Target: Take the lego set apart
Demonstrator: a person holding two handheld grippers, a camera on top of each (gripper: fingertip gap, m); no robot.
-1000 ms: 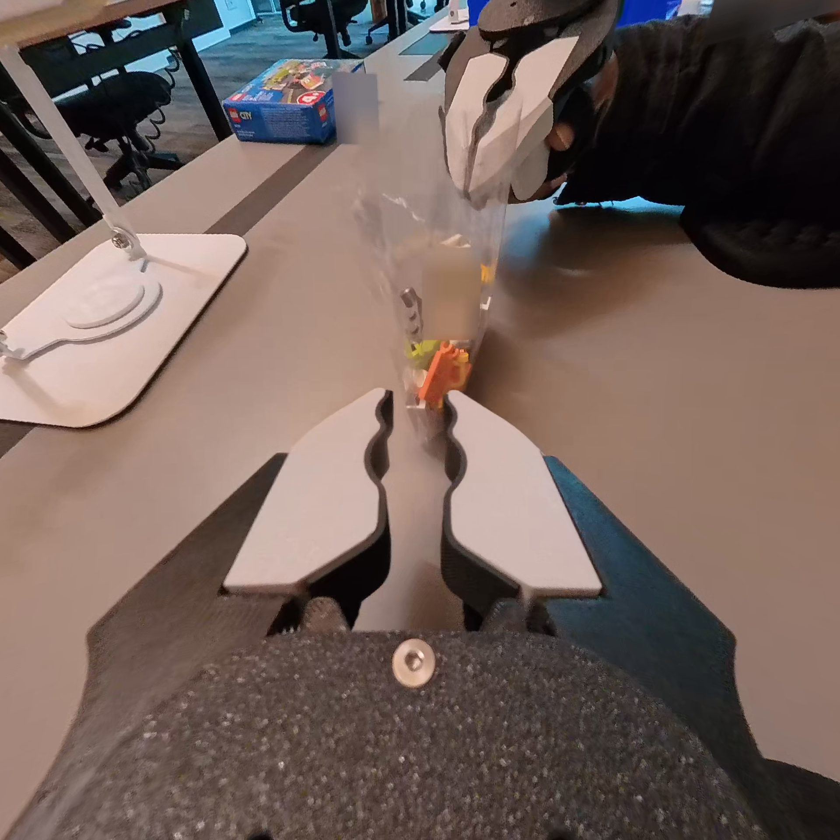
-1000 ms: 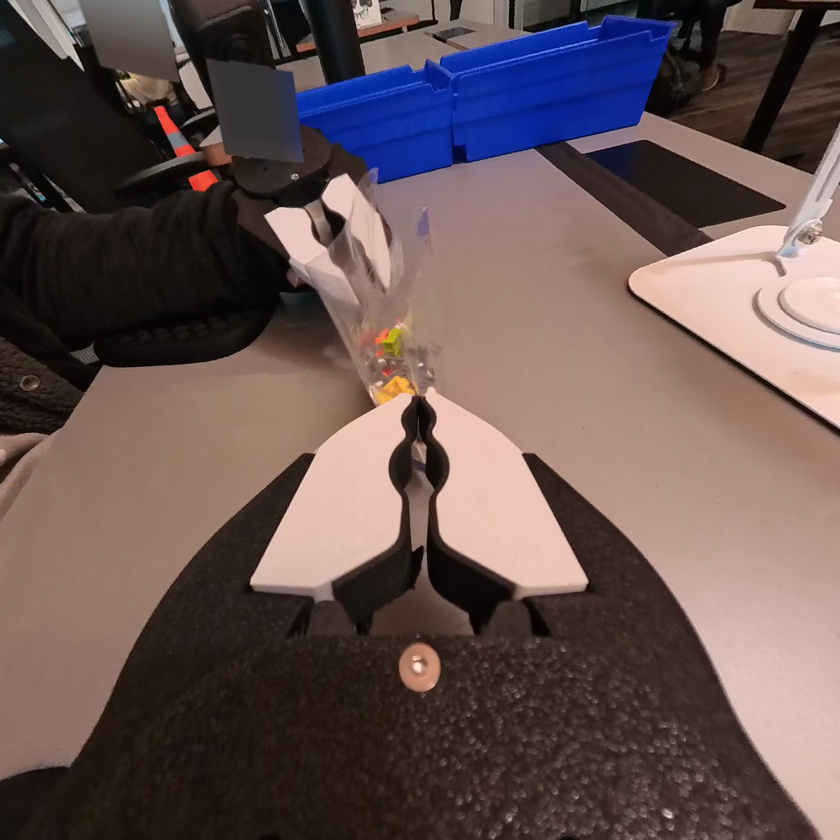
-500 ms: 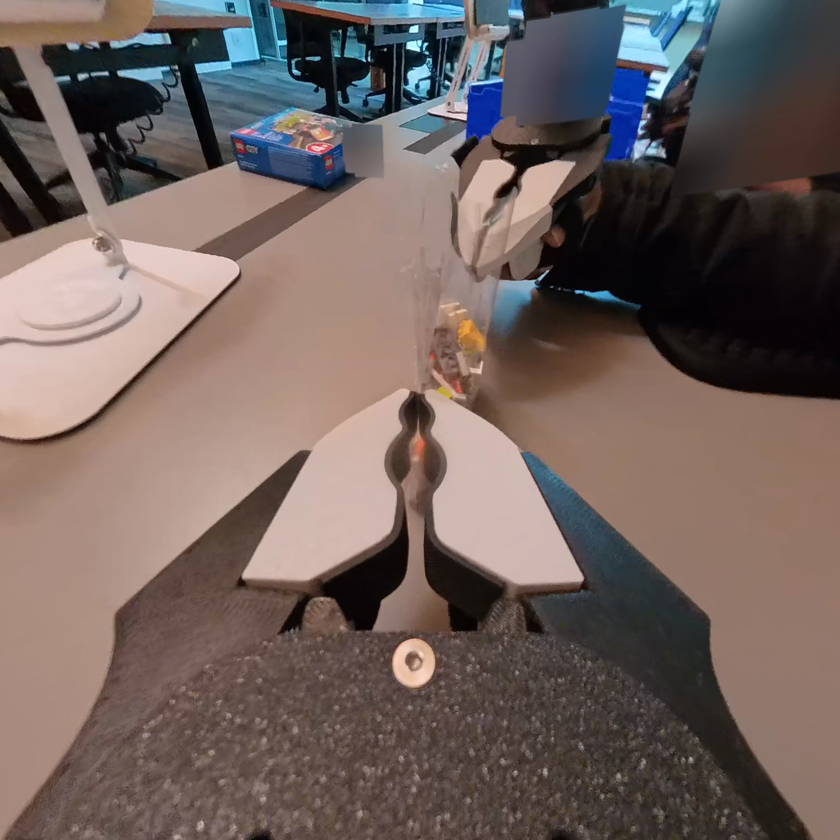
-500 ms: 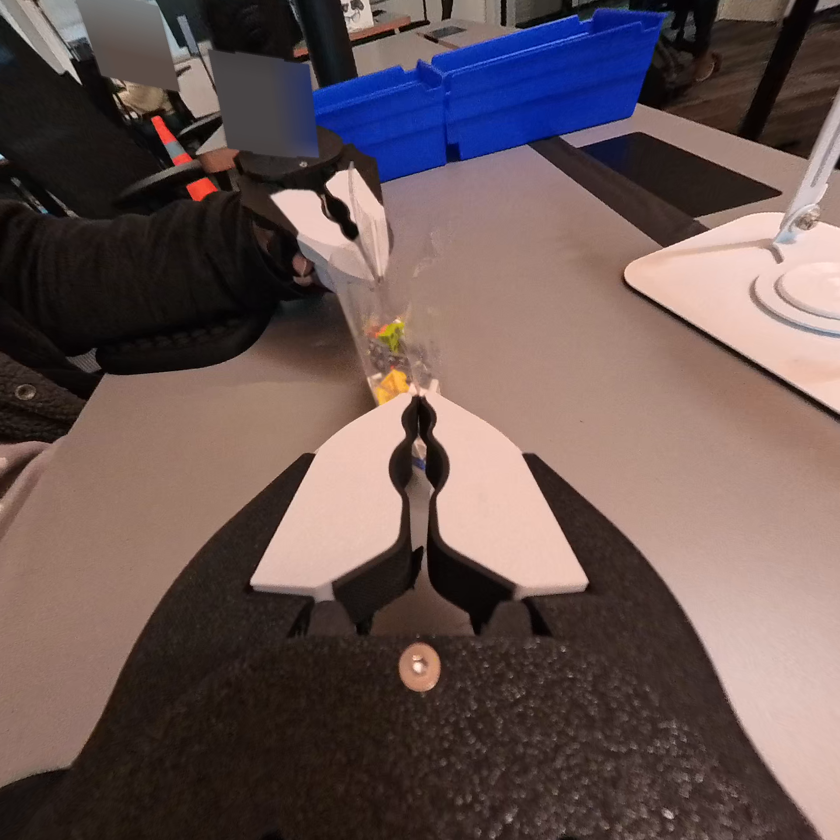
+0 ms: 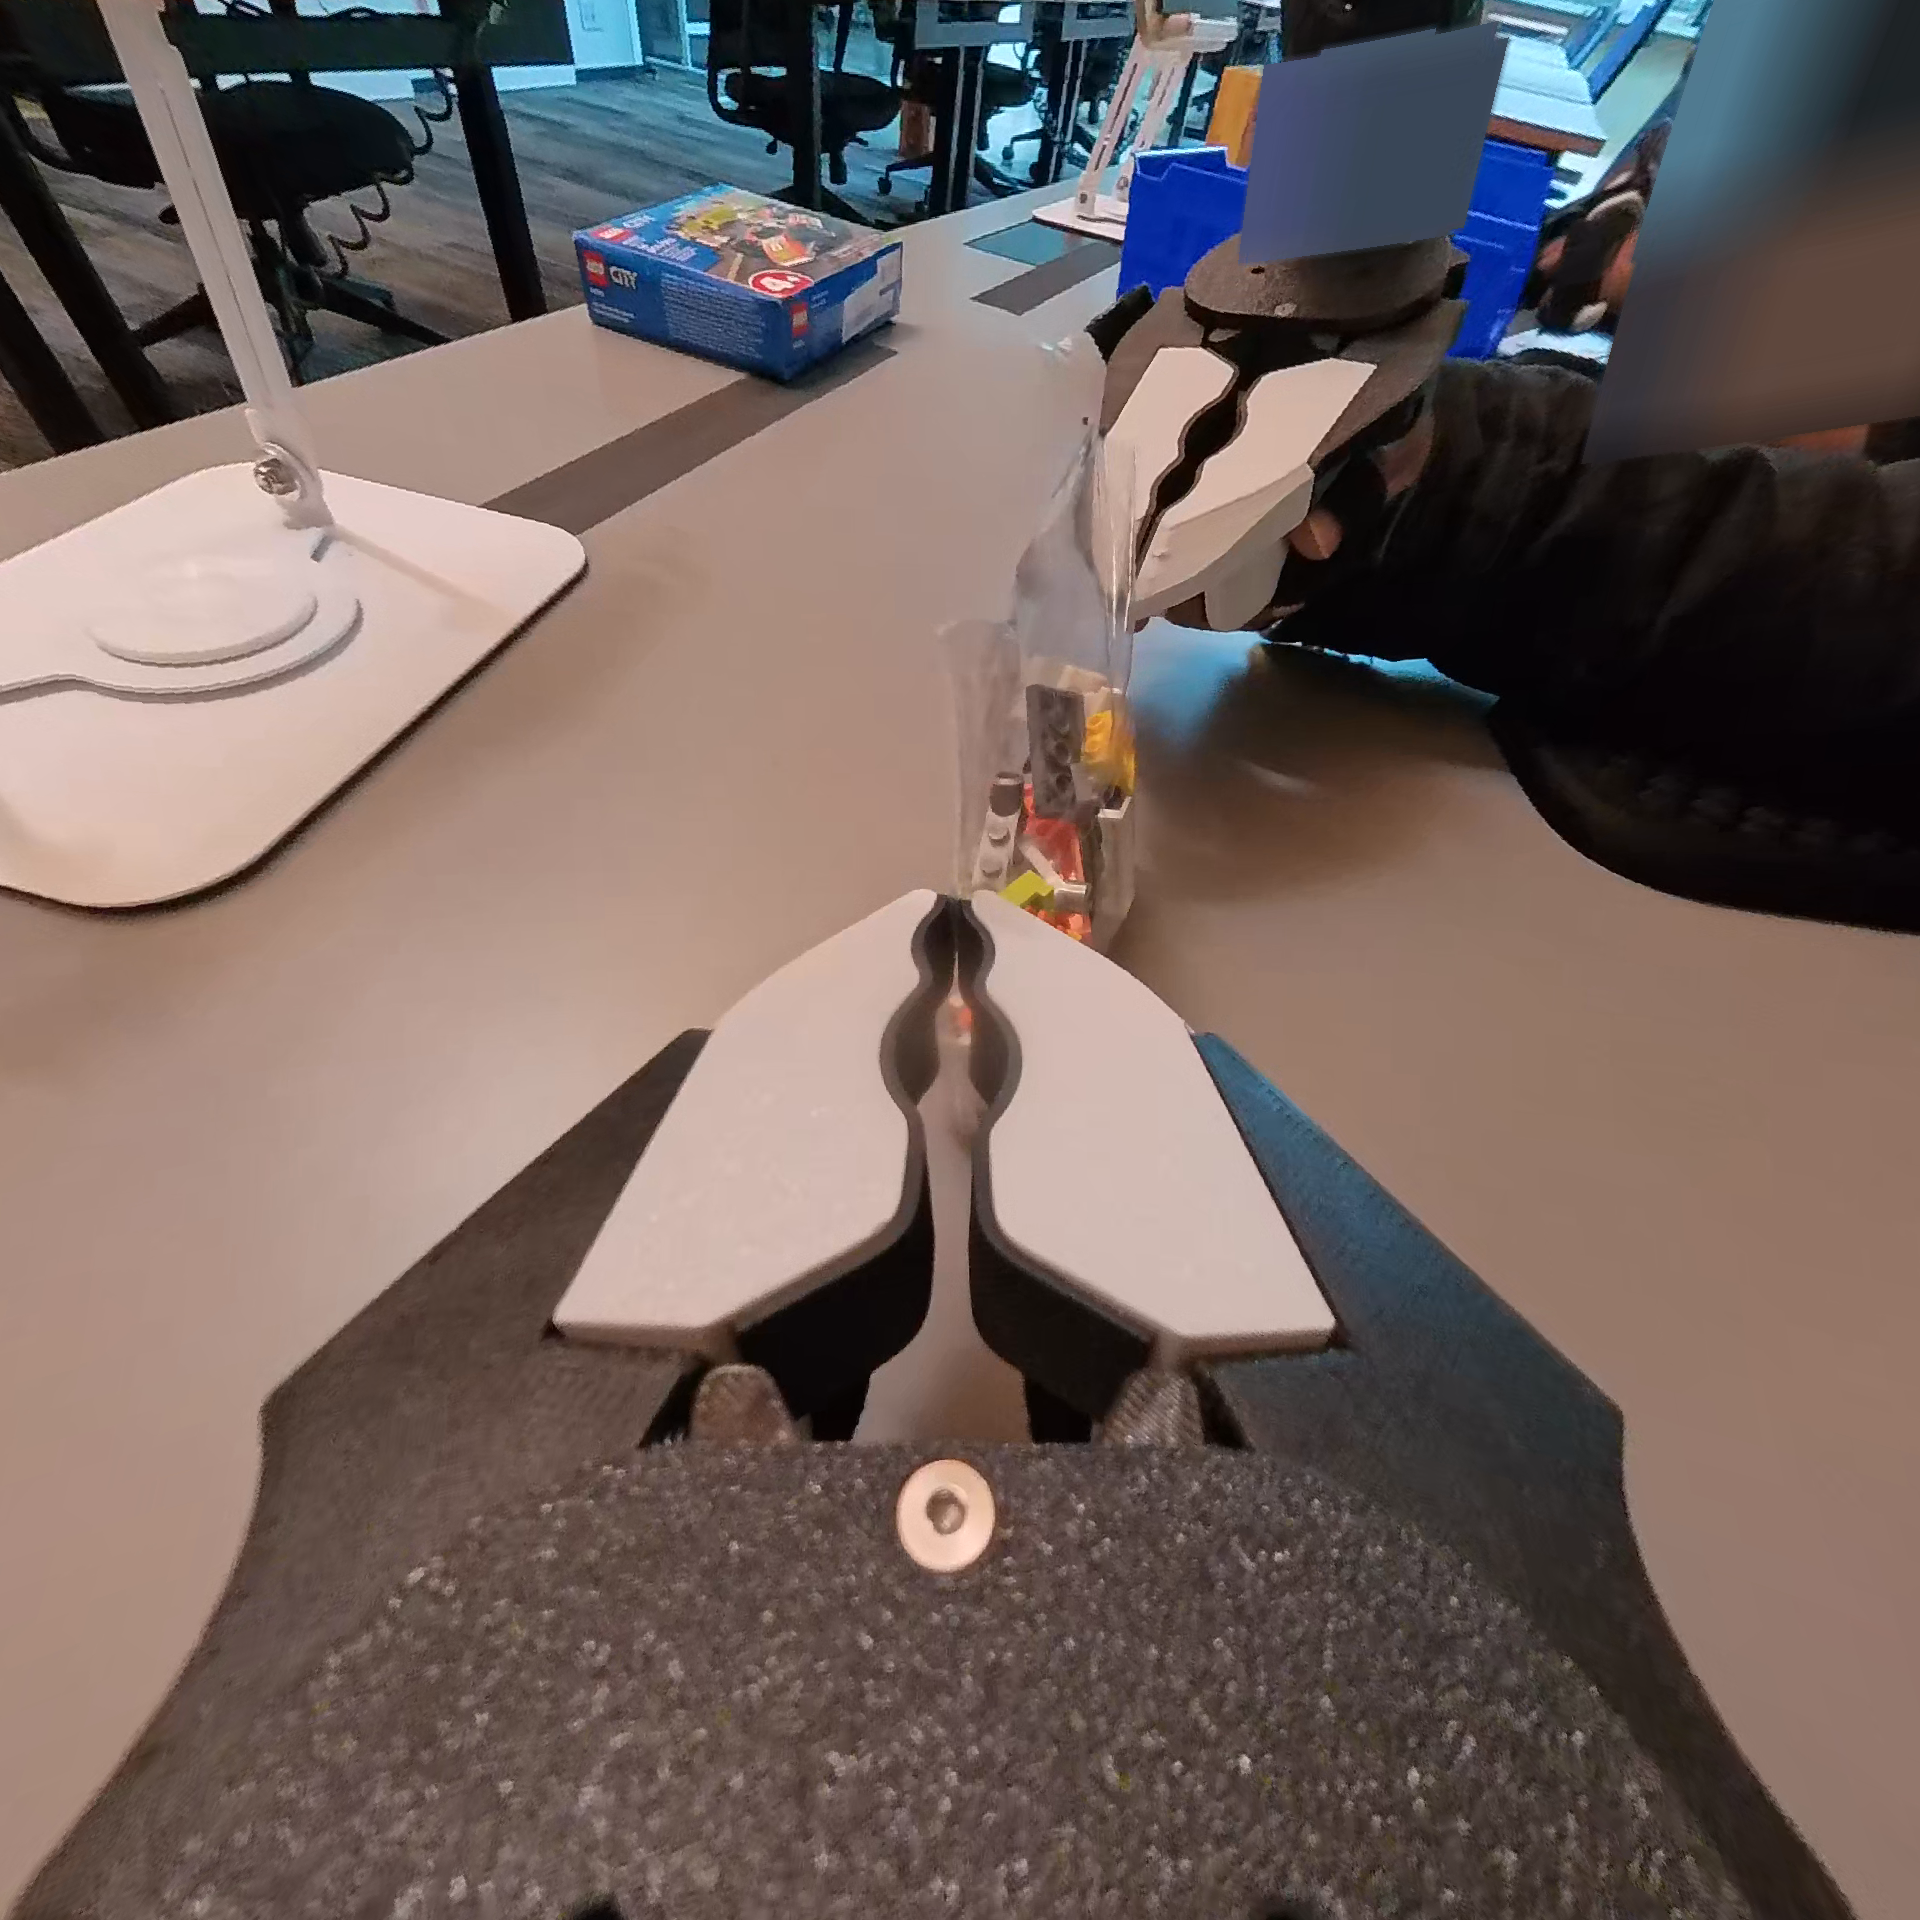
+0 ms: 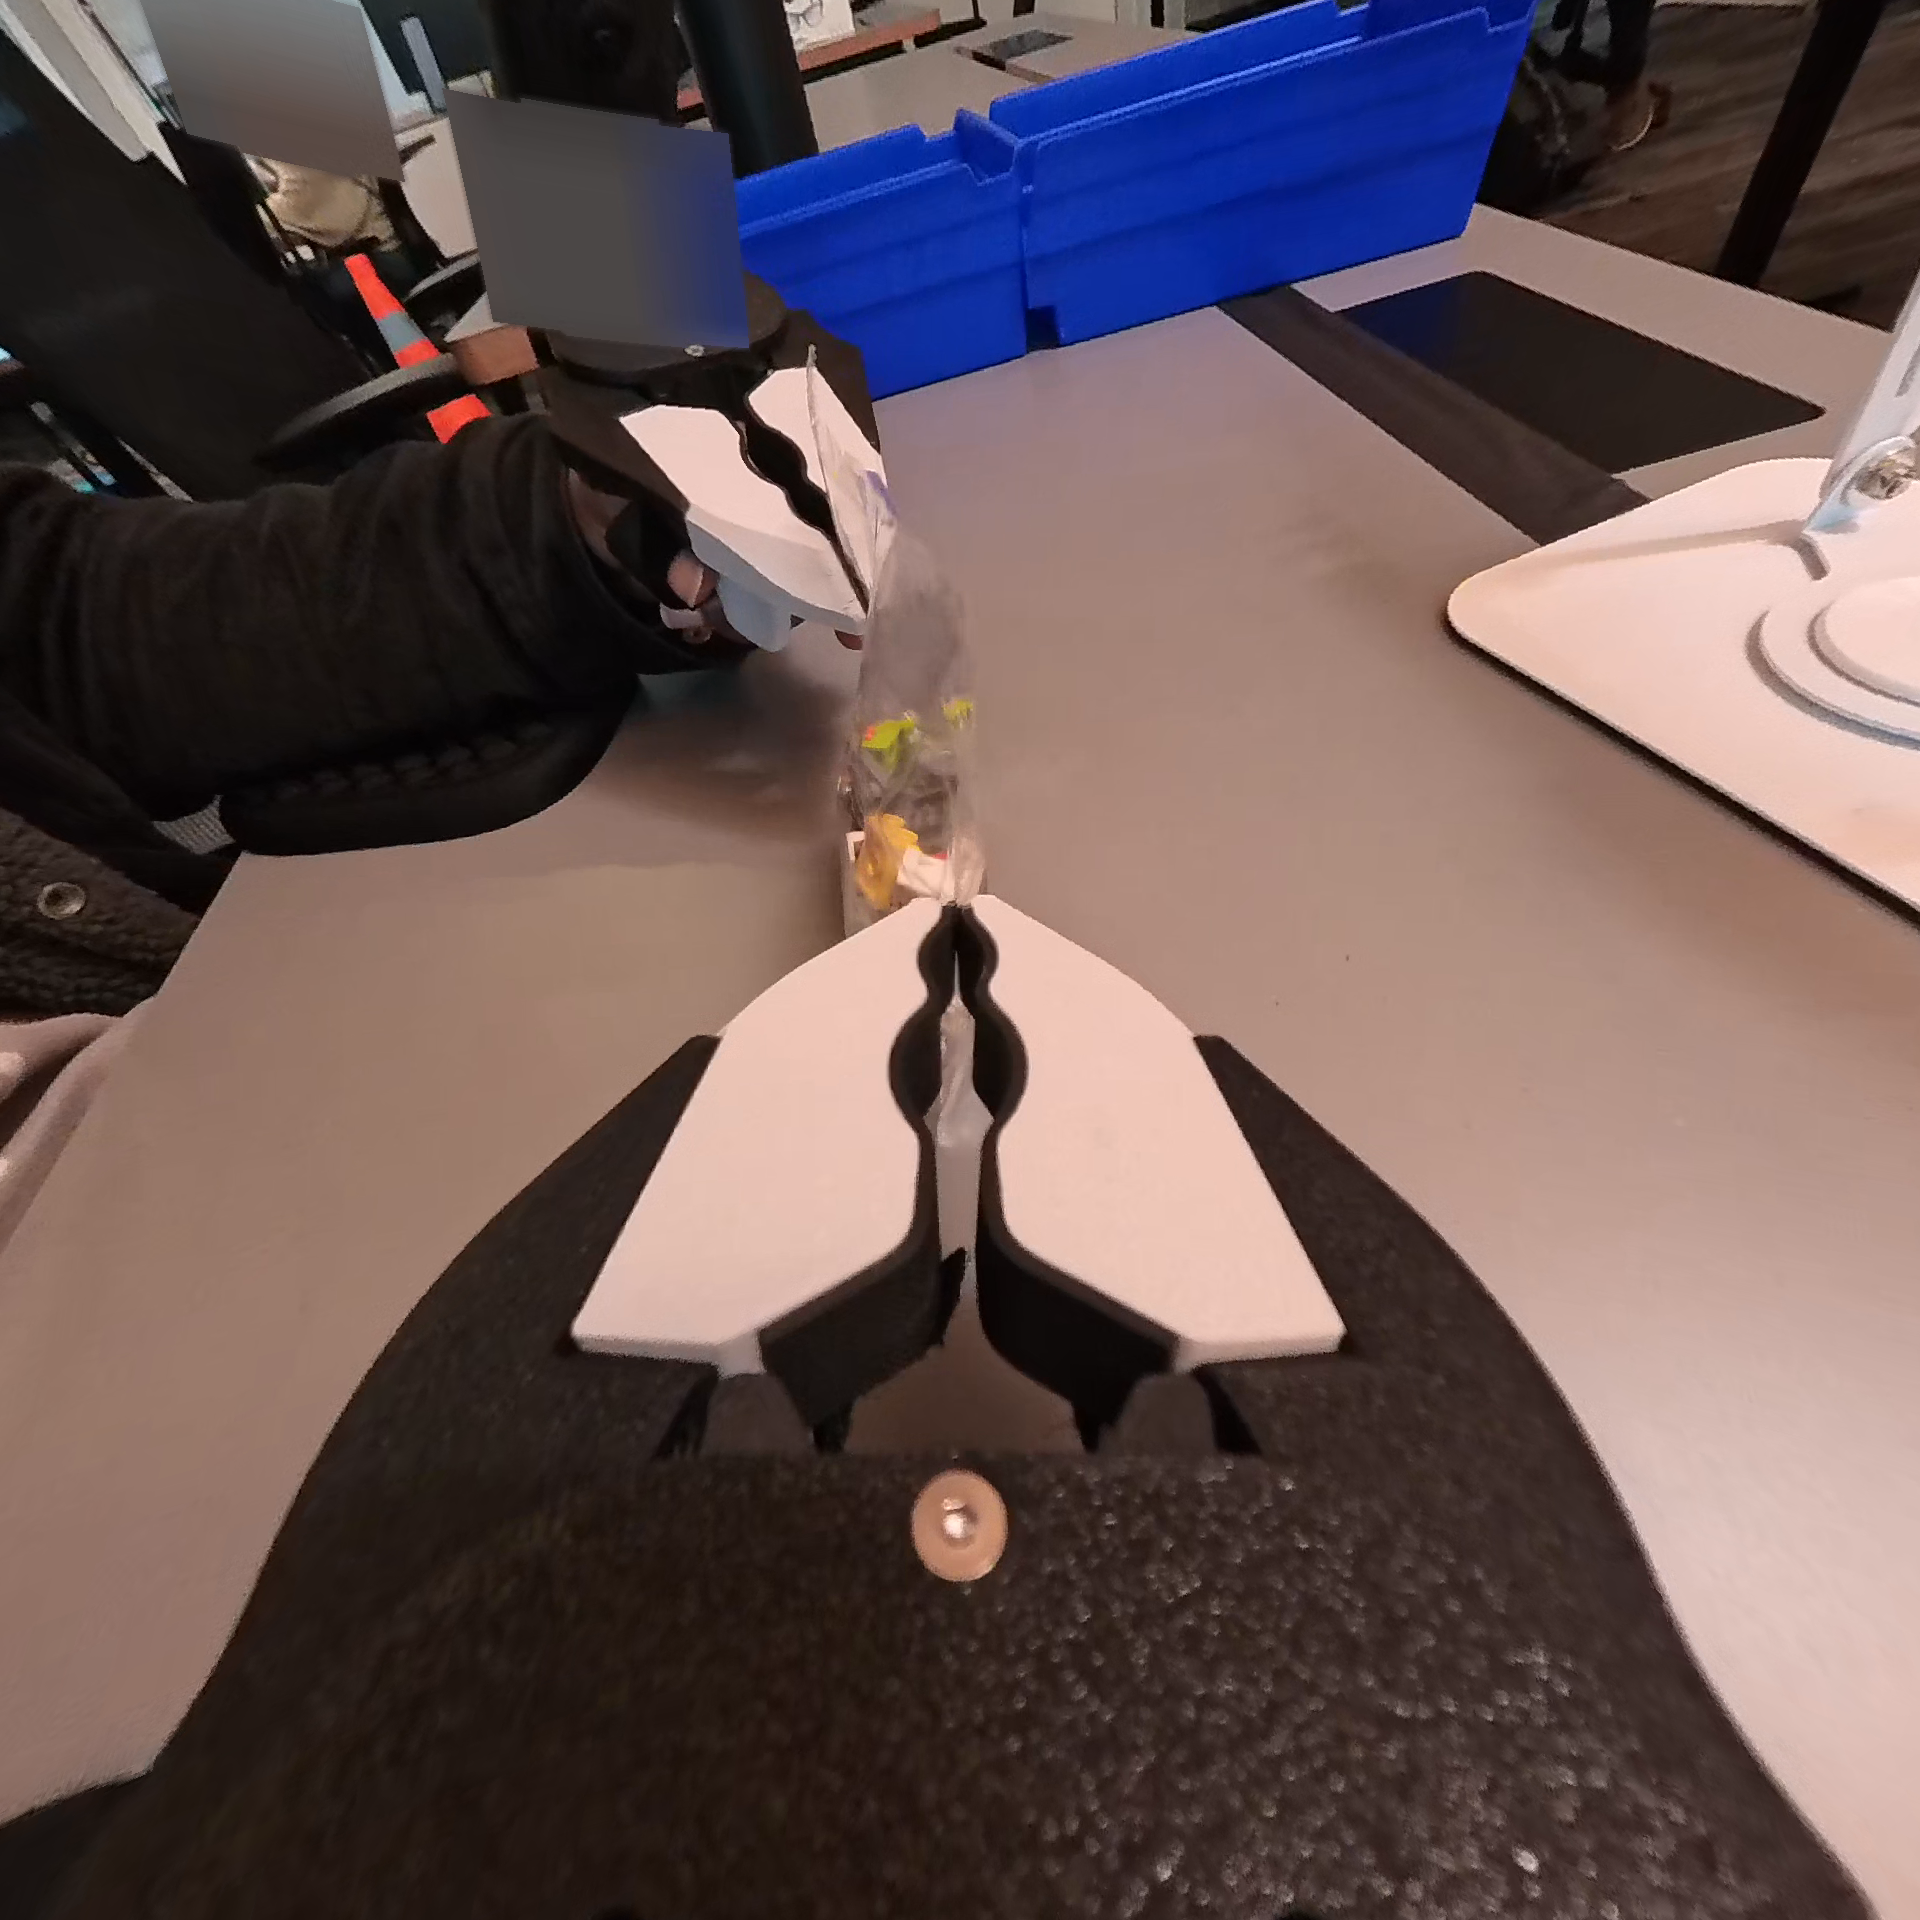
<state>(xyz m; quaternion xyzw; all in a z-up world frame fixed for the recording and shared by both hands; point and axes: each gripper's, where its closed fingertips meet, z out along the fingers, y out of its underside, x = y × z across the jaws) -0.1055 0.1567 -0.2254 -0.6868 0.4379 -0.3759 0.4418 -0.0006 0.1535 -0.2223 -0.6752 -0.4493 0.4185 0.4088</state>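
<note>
A clear plastic bag (image 5: 1060,769) of small lego pieces in orange, yellow, green and grey stands stretched over the grey table (image 5: 520,987). My left gripper (image 5: 954,914) is shut on one end of the bag. My right gripper (image 5: 1138,608), held by a hand in a dark sleeve, is shut on the bag's other end, higher up. In the right wrist view the same bag (image 6: 914,748) runs from my right gripper (image 6: 954,909), shut on it, up to the left gripper (image 6: 857,613).
A blue lego box (image 5: 738,281) lies at the table's far side. A white lamp base (image 5: 208,665) is on the left; it also shows in the right wrist view (image 6: 1714,665). Blue bins (image 6: 1122,208) stand behind. A dark-sleeved arm (image 6: 260,603) rests on the table. My right fingertips sit around 12 cm from my left ones.
My left gripper was open around the bag's end one second ago and has shut on it. The right gripper has stayed shut on the bag. The two grippers have drawn apart.
</note>
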